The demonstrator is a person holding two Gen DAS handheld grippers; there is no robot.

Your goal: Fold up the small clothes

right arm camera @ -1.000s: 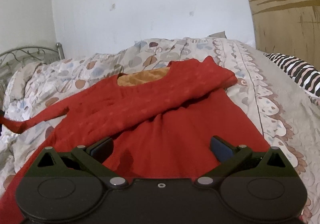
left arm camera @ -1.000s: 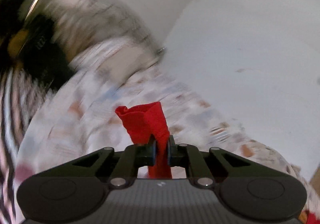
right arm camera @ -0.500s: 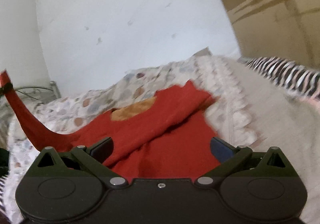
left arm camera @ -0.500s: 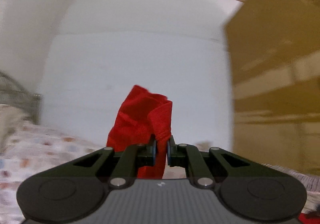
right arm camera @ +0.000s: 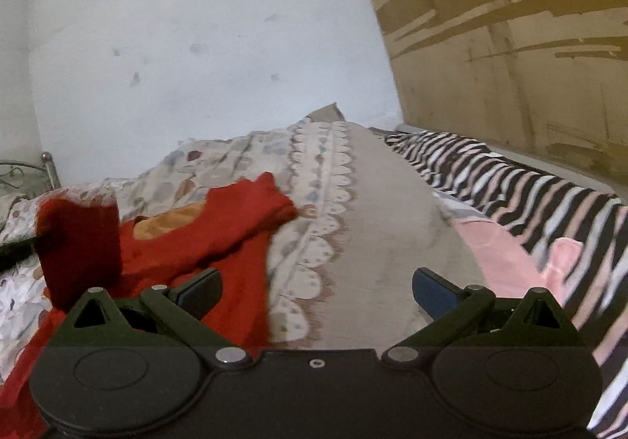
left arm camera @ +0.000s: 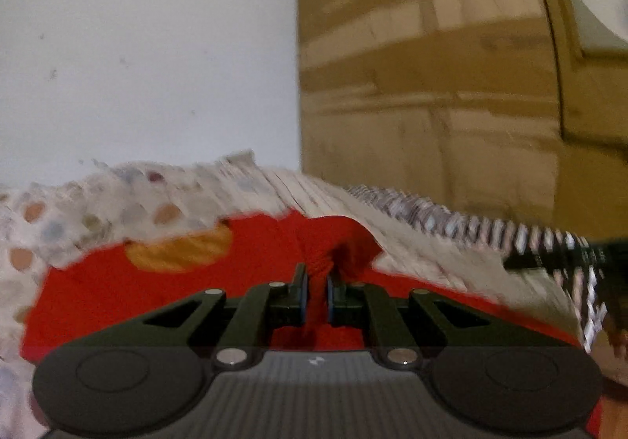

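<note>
Left wrist view: left gripper (left arm camera: 314,288) clamped on a bunched red sleeve end (left arm camera: 329,246). A second ago the pinched cloth hung over patterned bedding, then against bare wall; now the red garment (left arm camera: 117,294) lies directly ahead and below the jaws. Judgement: sleeve is being carried across the body, a fold in progress.

Right wrist view: right gripper (right arm camera: 316,288) has jaws wide apart, nothing between them. The garment (right arm camera: 219,239) sits ahead-left of it on the bedspread (right arm camera: 376,227); earlier it lay centred ahead. The lifted sleeve (right arm camera: 78,243) stands far left. The garment's long axis runs away from the tool, orange-lined neckline (right arm camera: 168,223) at the far end.
</note>
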